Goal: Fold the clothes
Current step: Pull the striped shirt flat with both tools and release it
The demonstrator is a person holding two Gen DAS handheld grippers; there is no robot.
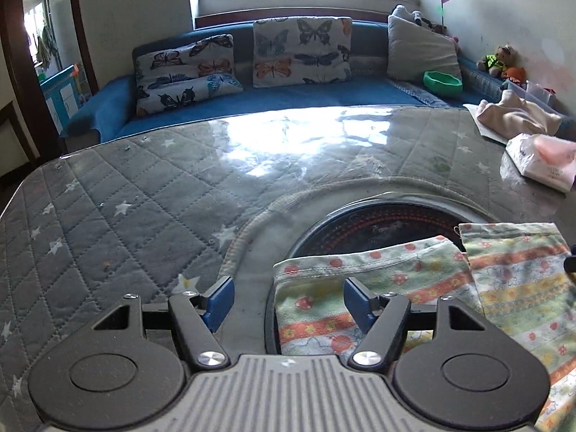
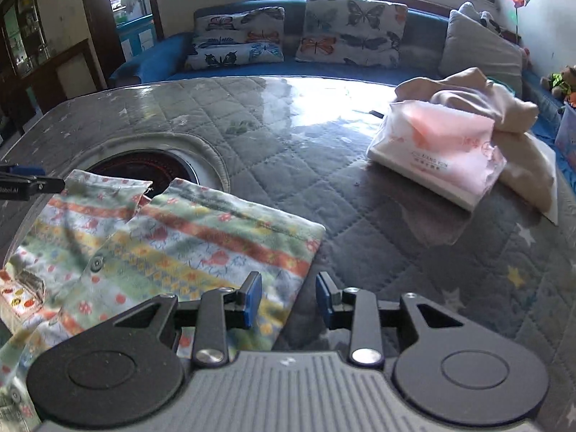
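Left gripper tilted down over striped shirt, jaws spread, pinching nothing. Right gripper likewise tilted down at shirt's edge, jaws parted, empty. Shirt lying flat on quilted table.

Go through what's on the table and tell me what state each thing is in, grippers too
Left gripper: open, holding nothing.
Right gripper: open, holding nothing.
Patterned garment: lying flat, partly folded, partly over the round opening.
Round opening: partly covered by the garment.
Tissue pack: lying on the table, a pink sheet sticking out.
Beige cloth: crumpled behind the tissue pack.
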